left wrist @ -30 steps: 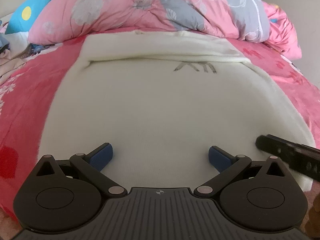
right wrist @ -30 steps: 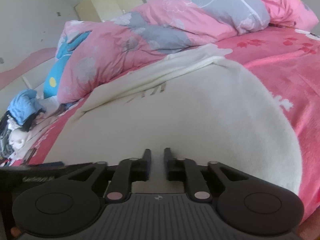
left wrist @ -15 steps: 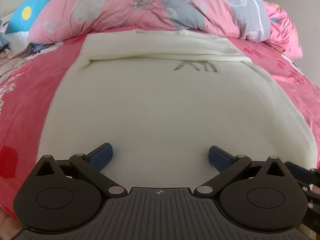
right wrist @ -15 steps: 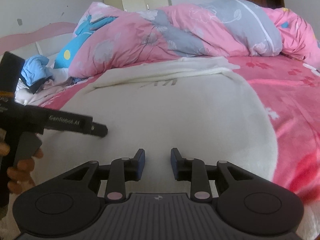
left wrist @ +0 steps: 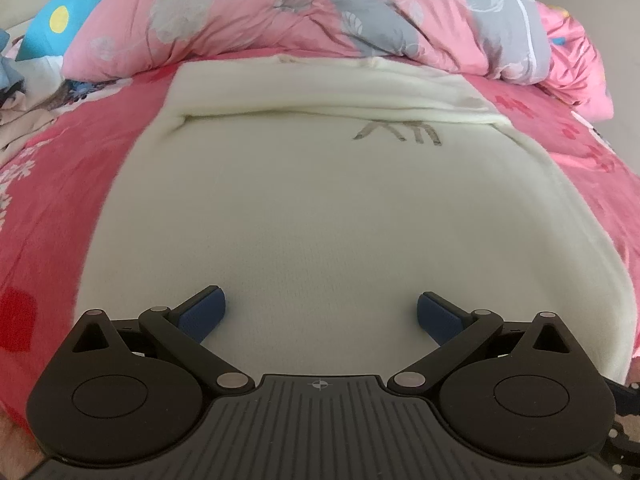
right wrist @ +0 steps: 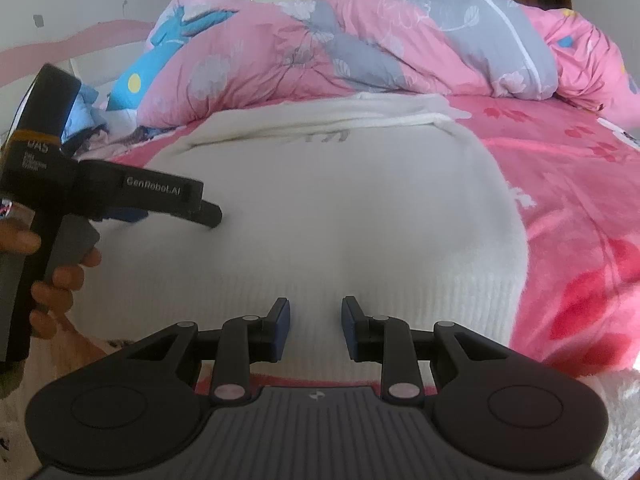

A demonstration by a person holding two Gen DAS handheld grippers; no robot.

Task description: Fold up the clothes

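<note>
On the pink floral bed sheet (left wrist: 60, 208) a cream knitted sweater (left wrist: 320, 208) lies spread flat, its far portion folded over into a band that runs across its width, with a small grey embroidered mark (left wrist: 398, 133) just below that fold. Beyond the sweater, touching its far edge, sits a bunched pink and grey floral quilt (left wrist: 320, 8), and at the far left of the bed lies a heap of blue and mixed clothing (right wrist: 86, 116). The left gripper (left wrist: 320, 312) hovers over the near part of the sweater with its blue-padded fingers (left wrist: 202, 312) wide apart and nothing between them; whether the pads touch the knit cannot be determined. In the right wrist view this same tool appears at the left, a black device lettered "GenRobot.AI", gripped around its handle by the person's left hand (right wrist: 52, 280), its tip low over the left part of the sweater. The right gripper (right wrist: 314, 328) is positioned over the ribbed near hem (right wrist: 400, 292) of the sweater, towards its right side; its jaws stand narrowly apart, with only the flat knit visible in the gap and nothing clamped. A strip of pink sheet shows just below that hem.
</note>
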